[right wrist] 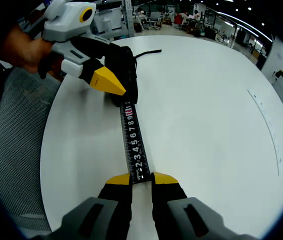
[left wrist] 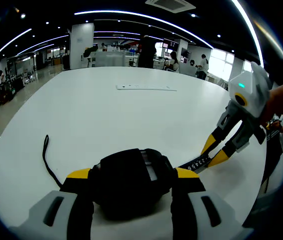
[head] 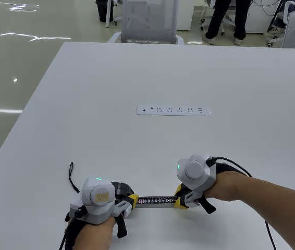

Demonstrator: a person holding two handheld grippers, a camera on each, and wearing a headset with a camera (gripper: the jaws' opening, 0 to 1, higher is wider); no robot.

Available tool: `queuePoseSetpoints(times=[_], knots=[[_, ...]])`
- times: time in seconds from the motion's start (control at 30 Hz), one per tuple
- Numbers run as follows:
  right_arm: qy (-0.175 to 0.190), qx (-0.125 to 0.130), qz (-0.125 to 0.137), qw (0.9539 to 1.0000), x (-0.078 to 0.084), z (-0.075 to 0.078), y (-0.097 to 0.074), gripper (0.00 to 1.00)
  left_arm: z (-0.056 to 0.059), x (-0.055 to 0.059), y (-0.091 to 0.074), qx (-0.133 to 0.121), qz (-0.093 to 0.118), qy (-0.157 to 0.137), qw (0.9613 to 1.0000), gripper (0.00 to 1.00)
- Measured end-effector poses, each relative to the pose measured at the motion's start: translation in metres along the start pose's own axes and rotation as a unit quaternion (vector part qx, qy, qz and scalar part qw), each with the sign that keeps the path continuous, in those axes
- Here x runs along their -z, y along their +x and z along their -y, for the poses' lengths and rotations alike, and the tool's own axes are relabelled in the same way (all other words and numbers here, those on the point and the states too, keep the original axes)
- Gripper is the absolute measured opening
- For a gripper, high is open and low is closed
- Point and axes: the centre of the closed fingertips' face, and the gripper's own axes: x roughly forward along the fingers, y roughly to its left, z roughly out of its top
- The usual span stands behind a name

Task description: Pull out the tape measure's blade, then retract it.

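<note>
The jaws of my left gripper [left wrist: 134, 174] are clamped around the black tape measure [right wrist: 124, 67], which rests near my edge of the white table [head: 163, 73]. My right gripper [right wrist: 141, 178] pinches the tip of the blade [right wrist: 133, 140], drawn out a short way between the two. A black strap [left wrist: 46, 155] lies beside the case, and a power strip [head: 173, 110] sits well beyond.

Setting: open-plan office. Evidence: large white worktop [head: 137, 73] with a white power strip [head: 173, 110] on it; grey office chair [head: 148, 21] at the far edge; glossy polished floor [head: 17, 57]; long ceiling light strips [left wrist: 146, 16]; rows of desks [left wrist: 106, 56] behind; people standing [head: 226, 18] in the background.
</note>
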Motion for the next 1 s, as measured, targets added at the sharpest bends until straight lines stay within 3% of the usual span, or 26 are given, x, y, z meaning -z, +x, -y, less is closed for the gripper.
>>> queuePoseSetpoints(times=[1.0], knots=[[-0.008,-0.001,0.001,1.0000,-0.013,-0.002,0.008,0.14,-0.001,0.000,0.001,0.002,-0.001,-0.002,1.0000,0.59]])
